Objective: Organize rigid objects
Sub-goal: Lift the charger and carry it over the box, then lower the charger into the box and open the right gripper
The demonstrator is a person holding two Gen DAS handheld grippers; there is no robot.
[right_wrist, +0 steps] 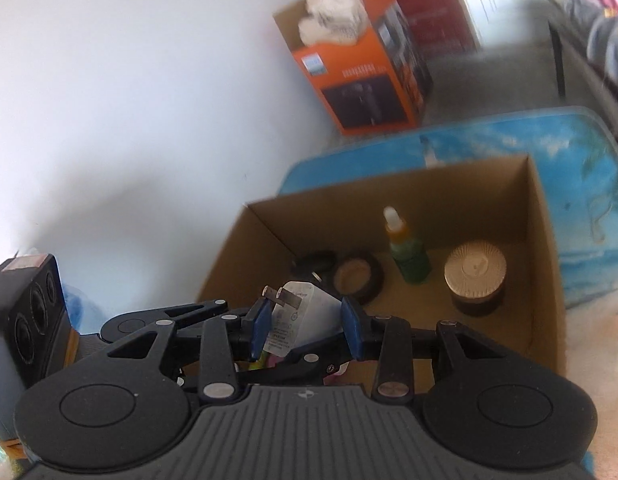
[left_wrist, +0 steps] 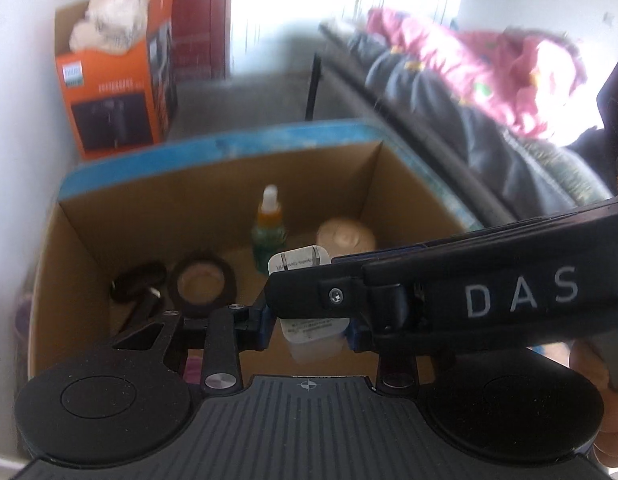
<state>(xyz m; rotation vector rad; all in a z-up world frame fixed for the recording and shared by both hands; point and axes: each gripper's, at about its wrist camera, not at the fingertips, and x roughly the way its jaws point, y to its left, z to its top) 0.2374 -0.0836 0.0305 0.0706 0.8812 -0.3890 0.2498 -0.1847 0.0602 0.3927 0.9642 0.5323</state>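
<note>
Both grippers pinch one white plug adapter (right_wrist: 299,314) above the open cardboard box (right_wrist: 545,248): right gripper (right_wrist: 305,330) fingers clamp its sides, left gripper (left_wrist: 311,330) likewise; its long axis tilts, prongs pointing up-left.

White wall (right_wrist: 129,80), grey floor (left_wrist: 245,100), dark sofa (left_wrist: 449,112), bright window (left_wrist: 329,8).

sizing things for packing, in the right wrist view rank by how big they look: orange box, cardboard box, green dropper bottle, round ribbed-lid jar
1. cardboard box
2. orange box, though it sits farther off, so its true size is unsure
3. round ribbed-lid jar and green dropper bottle look alike overall; the jar is wider, the bottle taller
</note>
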